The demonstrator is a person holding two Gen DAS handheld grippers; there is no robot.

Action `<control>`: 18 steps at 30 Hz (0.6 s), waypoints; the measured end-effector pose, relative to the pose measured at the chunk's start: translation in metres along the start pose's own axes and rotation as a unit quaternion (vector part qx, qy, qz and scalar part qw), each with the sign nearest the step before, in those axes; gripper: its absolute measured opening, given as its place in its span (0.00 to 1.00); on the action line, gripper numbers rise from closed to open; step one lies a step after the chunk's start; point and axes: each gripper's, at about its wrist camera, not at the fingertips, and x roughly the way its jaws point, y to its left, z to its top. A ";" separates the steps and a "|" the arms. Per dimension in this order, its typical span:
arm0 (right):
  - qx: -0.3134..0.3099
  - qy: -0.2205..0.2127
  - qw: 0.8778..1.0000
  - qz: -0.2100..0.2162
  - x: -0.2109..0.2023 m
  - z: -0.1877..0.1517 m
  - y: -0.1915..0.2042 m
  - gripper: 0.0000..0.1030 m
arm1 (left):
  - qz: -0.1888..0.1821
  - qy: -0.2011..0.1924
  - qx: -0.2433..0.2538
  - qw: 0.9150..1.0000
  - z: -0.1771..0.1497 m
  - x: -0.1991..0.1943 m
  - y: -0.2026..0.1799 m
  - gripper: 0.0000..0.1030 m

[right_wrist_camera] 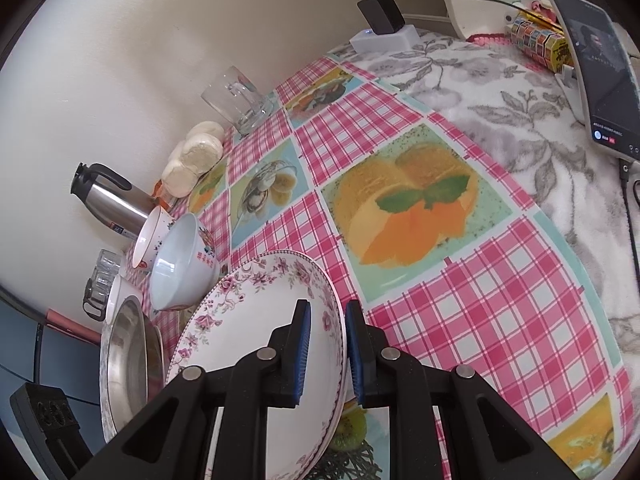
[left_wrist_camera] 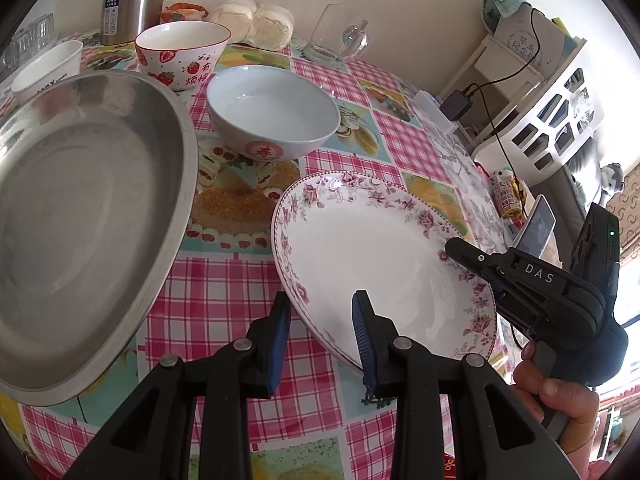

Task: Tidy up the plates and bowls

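Right claw [right_wrist_camera: 327, 354]: I have its blue pads clamped on the rim of the floral plate [left_wrist_camera: 372, 256], one pad inside the rim and one outside; a hand [left_wrist_camera: 556, 388] grips its handle.
Left claw [left_wrist_camera: 322, 338]: I hold it partly apart, straddling the near edge of the floral plate; one pad is over the white face, the other outside the rim, and I cannot tell whether either pad presses.
Floral plate: tilted, its near-right edge raised off the tabletop [left_wrist_camera: 224, 304] in the right claw's grip; I take it as my landmark.
Steel basin [left_wrist_camera: 80, 224]: left of the floral plate, close beside it, lying on the checked cloth.
Pale blue bowl [left_wrist_camera: 272, 114]: just beyond the floral plate, upright, with a red mark on its side.
Strawberry bowl [left_wrist_camera: 182, 54]: beyond the floral plate and left of the blue bowl, nearly touching it.
White cup [left_wrist_camera: 48, 68]: far left beyond the plate, behind the steel basin.
Steel flask [left_wrist_camera: 132, 0]: behind the strawberry bowl, by the wall.
Buns [left_wrist_camera: 256, 22]: far beyond the plate, against the wall.
Glass mug [left_wrist_camera: 336, 36]: far beyond the plate, right of the buns.
Phone [right_wrist_camera: 600, 72]: propped upright, far right of the plate.
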 end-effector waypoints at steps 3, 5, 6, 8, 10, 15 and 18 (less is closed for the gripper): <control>0.002 -0.003 1.000 -0.001 -0.003 0.000 -0.002 0.19 | -0.003 0.002 0.000 1.000 -0.001 0.001 -0.001 0.32; 0.002 -0.005 1.000 0.000 -0.005 0.001 -0.003 0.19 | -0.005 0.002 0.003 1.000 -0.001 0.002 -0.002 0.32; 0.003 -0.006 1.000 0.000 -0.006 0.001 -0.003 0.19 | -0.006 0.001 0.004 1.000 -0.001 0.001 -0.003 0.32; 0.006 -0.008 1.000 0.000 -0.007 0.000 -0.004 0.19 | -0.007 -0.002 0.007 1.000 0.000 0.001 -0.004 0.32; 0.007 -0.011 1.000 -0.001 -0.009 0.001 -0.005 0.19 | -0.007 -0.004 0.011 1.000 0.000 0.000 -0.005 0.32; 0.002 -0.016 1.000 -0.003 -0.011 0.000 -0.004 0.19 | -0.005 -0.004 0.013 1.000 0.001 0.001 -0.004 0.32; 0.000 -0.016 1.000 -0.005 -0.011 -0.001 -0.004 0.19 | -0.002 -0.005 0.015 1.000 0.001 0.001 -0.004 0.32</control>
